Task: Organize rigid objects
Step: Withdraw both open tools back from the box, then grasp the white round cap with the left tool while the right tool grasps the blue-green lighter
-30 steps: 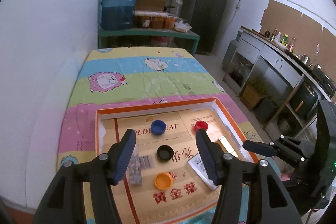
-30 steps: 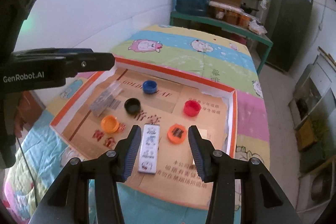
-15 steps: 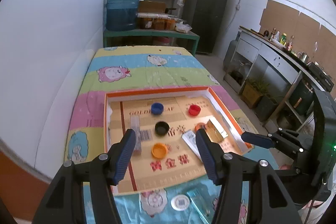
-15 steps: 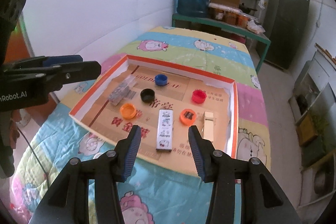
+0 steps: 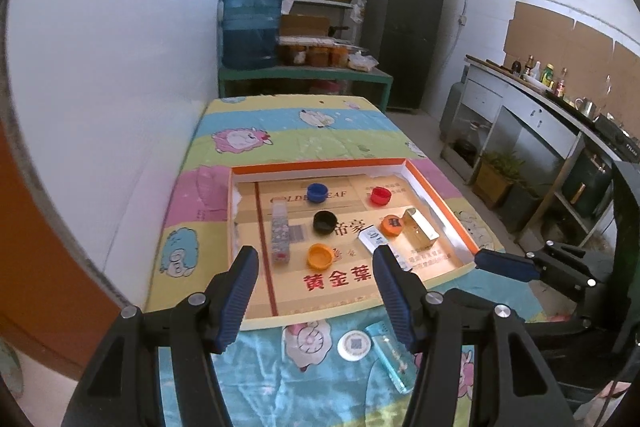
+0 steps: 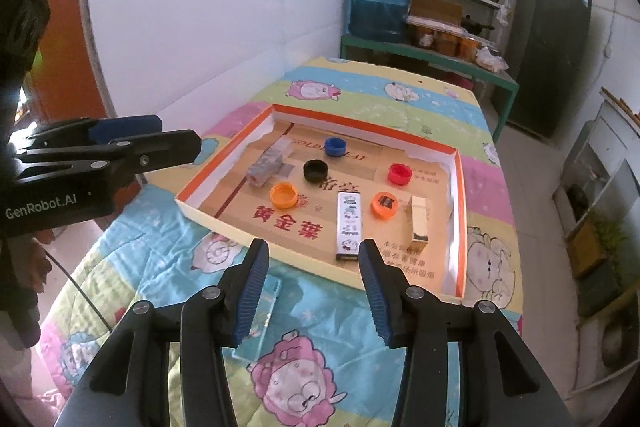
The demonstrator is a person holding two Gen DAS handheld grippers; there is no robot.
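A shallow orange-rimmed cardboard tray (image 5: 440, 195) (image 6: 224, 155) lies on the cartoon quilt. Inside it are a blue cap (image 5: 317, 192) (image 6: 335, 147), a black cap (image 5: 325, 221) (image 6: 315, 170), a red cap (image 5: 380, 195) (image 6: 399, 173), two orange caps (image 5: 320, 255) (image 6: 384, 203), a clear patterned box (image 5: 280, 231) (image 6: 266, 165), a white printed box (image 6: 349, 223) and a gold box (image 5: 420, 233) (image 6: 419, 223). My left gripper (image 5: 314, 269) and right gripper (image 6: 314, 261) hang open and empty above the tray's near edge.
On the quilt in front of the tray lie a clear blue box (image 5: 394, 357) (image 6: 260, 311) and a round white disc (image 5: 354, 345). A wall runs along the left. A green bench with a water jug (image 5: 252, 27) stands beyond the bed, and kitchen counters (image 5: 540, 107) stand to the right.
Both grippers have drawn back from the tray, so it looks smaller and farther. The quilt in front of it, with the disc and the clear blue box, has come into view.
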